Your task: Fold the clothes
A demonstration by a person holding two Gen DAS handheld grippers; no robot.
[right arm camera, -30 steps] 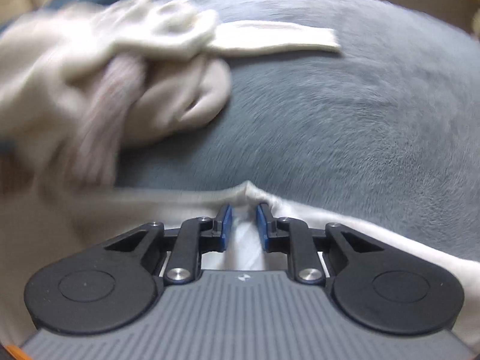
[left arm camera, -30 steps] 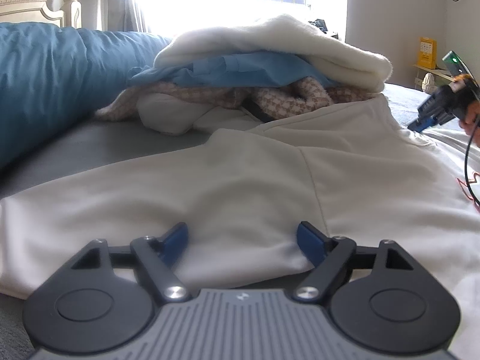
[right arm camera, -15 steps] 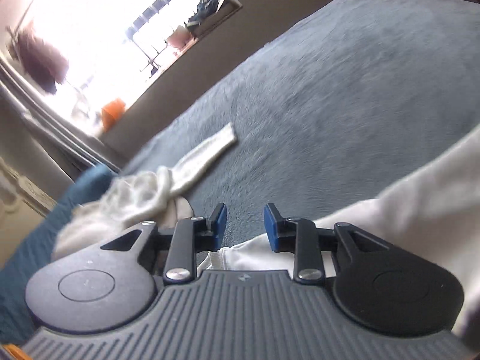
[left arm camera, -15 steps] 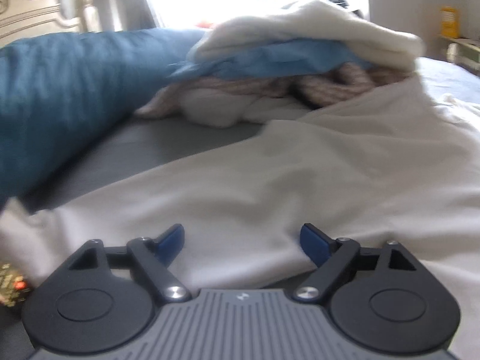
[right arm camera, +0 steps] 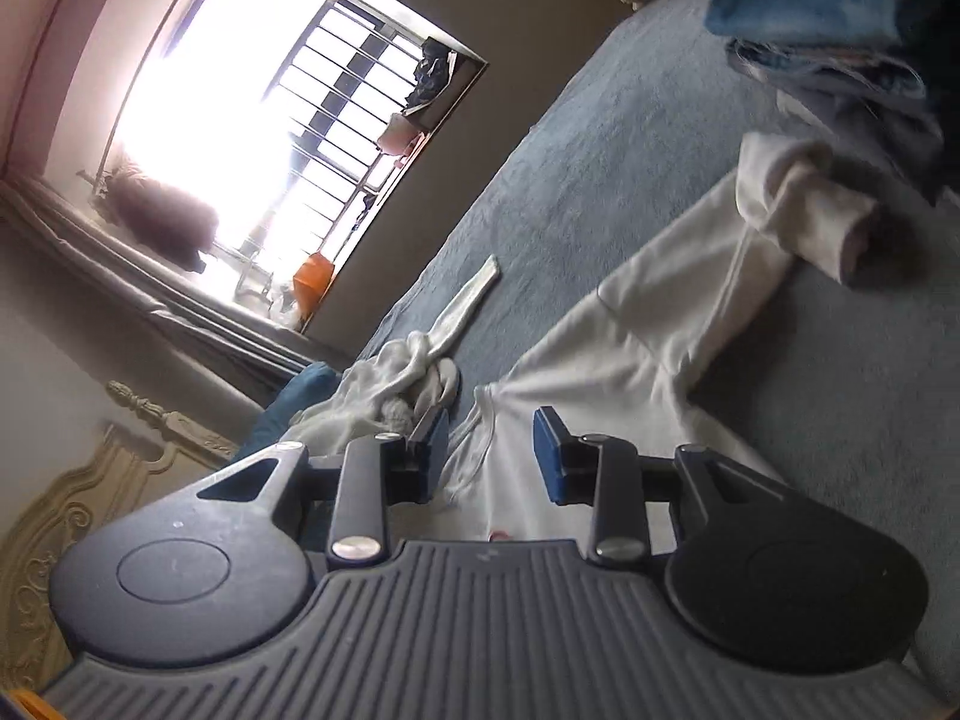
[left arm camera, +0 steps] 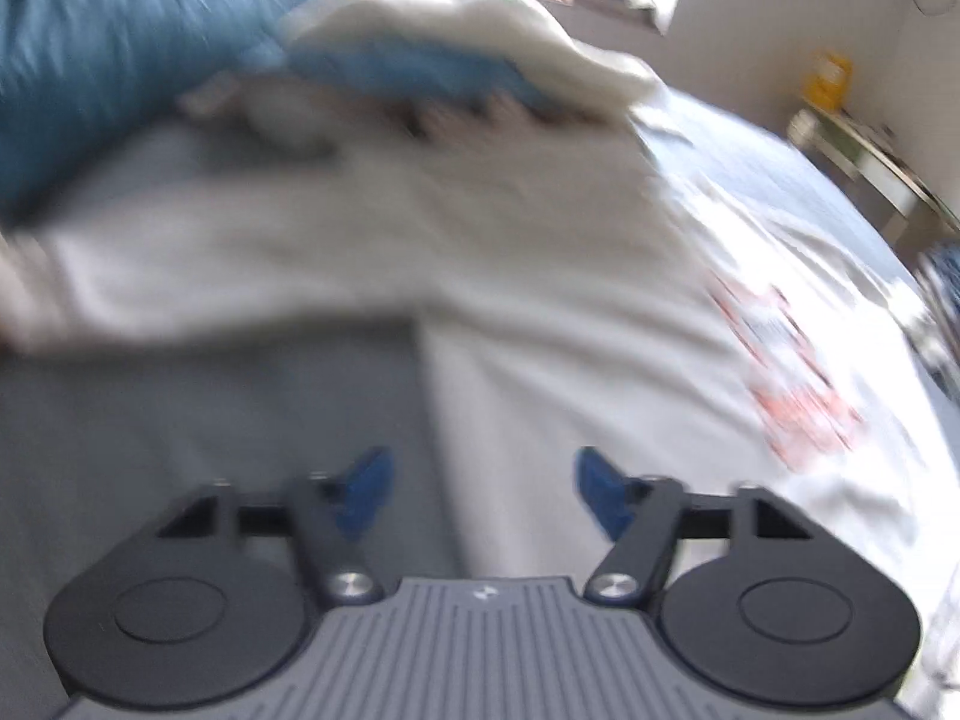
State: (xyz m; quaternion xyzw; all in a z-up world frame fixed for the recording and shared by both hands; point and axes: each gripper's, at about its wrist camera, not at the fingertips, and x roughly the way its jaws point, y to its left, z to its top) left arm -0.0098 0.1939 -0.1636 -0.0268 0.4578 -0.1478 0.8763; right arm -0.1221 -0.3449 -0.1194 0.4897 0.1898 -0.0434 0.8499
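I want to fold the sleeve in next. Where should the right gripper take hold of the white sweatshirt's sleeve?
Probably at the cuff of the white sweatshirt: it lies bunched and raised off the bed, giving the open right gripper a thick edge. Come along the sleeve from the body side.

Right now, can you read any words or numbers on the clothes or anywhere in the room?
None can be read.
Red print on the white shirt: too blurred to tell if it is letters.
Yellow box by the wall: too blurred and small to read.
Small pale mark on the left tongs' grey body: a logo shape, not letters.
Orange thing by the window: no writing visible.
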